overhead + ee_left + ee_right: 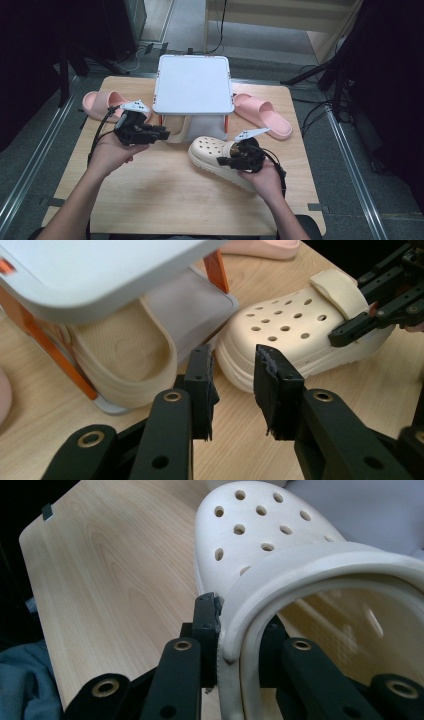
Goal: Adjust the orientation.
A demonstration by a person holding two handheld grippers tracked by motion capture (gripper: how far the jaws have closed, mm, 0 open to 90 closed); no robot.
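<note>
A cream clog [210, 150] with holes in its toe lies on the wooden table in front of a small white rack [192, 82]. My right gripper [222, 161] is shut on the clog's side wall at the heel opening; in the right gripper view the rim [260, 535] sits pinched between the jaws [240, 625]. My left gripper [162, 134] points at the rack's lower shelf, where a second cream clog [125, 360] lies. Its jaws [232, 372] stand open with nothing between them, just short of the held clog's toe [295, 325].
One pink slipper [102, 104] lies at the table's far left, another [262, 114] at the right beside the rack. The rack has orange legs [217, 270]. Bare wood [165, 200] stretches toward the near edge. Dark stands and cables surround the table.
</note>
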